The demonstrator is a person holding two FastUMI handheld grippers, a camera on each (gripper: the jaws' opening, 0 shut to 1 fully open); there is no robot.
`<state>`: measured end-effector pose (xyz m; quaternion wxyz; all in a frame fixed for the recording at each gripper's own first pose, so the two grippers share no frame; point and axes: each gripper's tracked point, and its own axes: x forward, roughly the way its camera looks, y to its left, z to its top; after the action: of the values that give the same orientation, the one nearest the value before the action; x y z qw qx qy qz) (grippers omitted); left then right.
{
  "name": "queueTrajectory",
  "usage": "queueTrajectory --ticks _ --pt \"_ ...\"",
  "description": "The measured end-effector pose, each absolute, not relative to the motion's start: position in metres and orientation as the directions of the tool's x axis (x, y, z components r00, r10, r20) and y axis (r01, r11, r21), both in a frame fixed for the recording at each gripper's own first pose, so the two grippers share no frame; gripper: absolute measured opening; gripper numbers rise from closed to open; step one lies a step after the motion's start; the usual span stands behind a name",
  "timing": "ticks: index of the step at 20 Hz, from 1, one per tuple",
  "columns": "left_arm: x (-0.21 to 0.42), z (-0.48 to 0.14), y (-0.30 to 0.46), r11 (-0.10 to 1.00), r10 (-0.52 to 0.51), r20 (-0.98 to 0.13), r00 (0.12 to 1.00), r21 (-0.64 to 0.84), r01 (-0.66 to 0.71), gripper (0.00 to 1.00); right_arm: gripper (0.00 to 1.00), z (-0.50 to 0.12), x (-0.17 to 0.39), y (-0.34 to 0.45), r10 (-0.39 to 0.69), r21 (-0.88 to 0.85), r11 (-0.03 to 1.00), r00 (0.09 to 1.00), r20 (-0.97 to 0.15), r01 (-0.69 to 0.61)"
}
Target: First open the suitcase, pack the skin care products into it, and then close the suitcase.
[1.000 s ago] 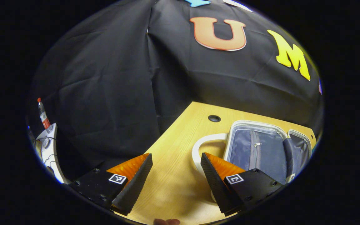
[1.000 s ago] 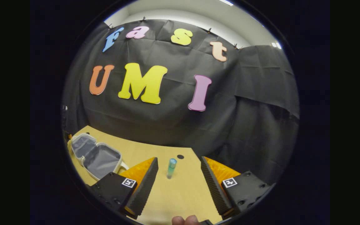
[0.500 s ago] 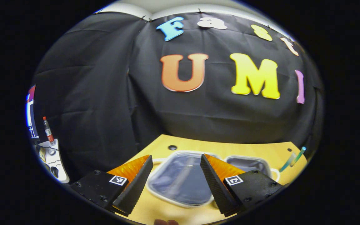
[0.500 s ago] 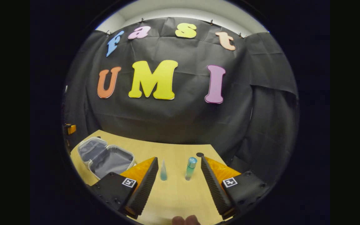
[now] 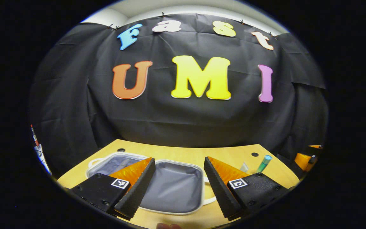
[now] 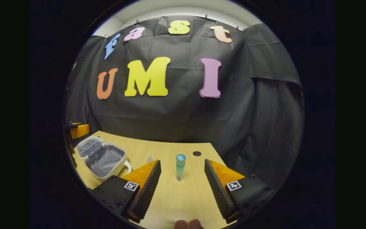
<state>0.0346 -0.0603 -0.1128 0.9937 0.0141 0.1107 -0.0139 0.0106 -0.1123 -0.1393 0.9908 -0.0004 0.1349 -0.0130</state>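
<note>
Pale wooden surface with the small white hard-shell suitcase lined in grey fabric lying open, ready for packing.

Both grippers are spread wide with nothing between their fingers: the left gripper hovers over the suitcase's open half, and the right gripper lines up on the slim upright bottle of blue-green liquid with a blue cap, which stands well apart from the suitcase. A small clear cone-shaped container stands just beyond the right gripper's inner finger, between bottle and suitcase. The bottle looks light, rigid and smooth, so likely slippery and easy to topple; a hold across the mid-body, below the cap, seems safest.
</note>
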Motion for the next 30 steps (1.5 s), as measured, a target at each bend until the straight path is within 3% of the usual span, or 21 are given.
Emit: queueTrajectory --ticks 6,9,24,25,27,28,30 --pt "0.04 -0.18 -0.186 0.976 -0.205 -0.315 0.927 0.008 0.218 0.98 0.81 -0.154 0.02 -0.158 -0.051 -0.006 0.999 0.954 -0.295 0.051" --pt "0.052 -0.211 -0.222 0.963 -0.247 -0.353 0.903 0.01 0.268 0.98 0.81 -0.162 0.016 -0.183 -0.076 -0.022 0.997 0.947 -0.311 0.073" --pt "0.127 -0.344 -0.247 0.972 -0.219 -0.527 0.822 -0.045 0.23 0.95 0.81 -0.214 -0.009 -0.245 -0.207 -0.078 0.978 0.867 -0.454 0.192" --pt "0.13 -0.346 -0.246 0.973 -0.213 -0.534 0.818 -0.04 0.227 0.99 0.81 -0.215 -0.008 -0.247 -0.212 -0.075 0.977 0.863 -0.458 0.201" --pt "0.135 -0.351 -0.247 0.974 -0.198 -0.548 0.813 -0.015 0.228 0.86 0.81 -0.219 -0.006 -0.249 -0.22 -0.07 0.975 0.858 -0.465 0.212" --pt "0.139 -0.355 -0.248 0.972 -0.196 -0.553 0.81 -0.004 0.233 0.89 0.81 -0.22 -0.006 -0.249 -0.223 -0.069 0.974 0.856 -0.466 0.217" --pt "0.141 -0.356 -0.246 0.973 -0.181 -0.557 0.81 0.017 0.23 0.69 0.81 -0.223 -0.004 -0.248 -0.229 -0.072 0.972 0.854 -0.467 0.222"
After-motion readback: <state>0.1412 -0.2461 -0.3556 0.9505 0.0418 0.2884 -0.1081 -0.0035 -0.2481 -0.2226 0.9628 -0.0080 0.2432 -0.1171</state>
